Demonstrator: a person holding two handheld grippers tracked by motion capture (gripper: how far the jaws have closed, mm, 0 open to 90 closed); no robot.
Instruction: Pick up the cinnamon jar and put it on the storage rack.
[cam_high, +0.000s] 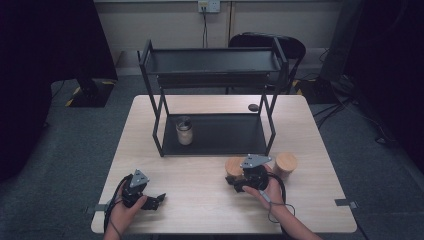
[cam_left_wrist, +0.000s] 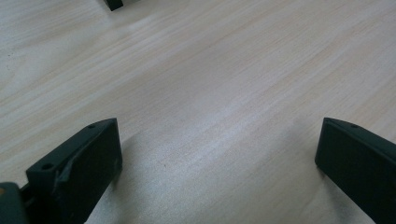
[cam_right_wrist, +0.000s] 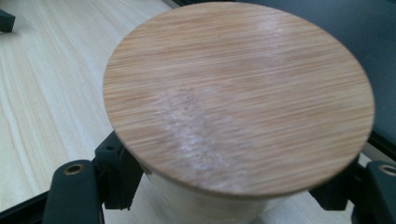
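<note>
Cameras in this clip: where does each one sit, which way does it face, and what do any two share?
High view: above the person's side, facing forward and down on the table and black rack; both hands and grippers.
Left gripper view: on the left gripper, facing bare tabletop; jaws wide apart.
Right gripper view: on the right gripper, facing a wooden-lidded jar; jaws clamp it.
Shared: high and right gripper views both show that jar.

Table (cam_high: 200, 190) — rack (cam_high: 215, 135) at centre rear, its lower shelf resting on the tabletop. Open jar (cam_high: 184, 131) on that shelf, left side. Two lidded jars before the rack's right front leg: left jar (cam_high: 233, 166), right jar (cam_high: 286, 164) just beside. Chair (cam_high: 295, 47) behind the table.
</note>
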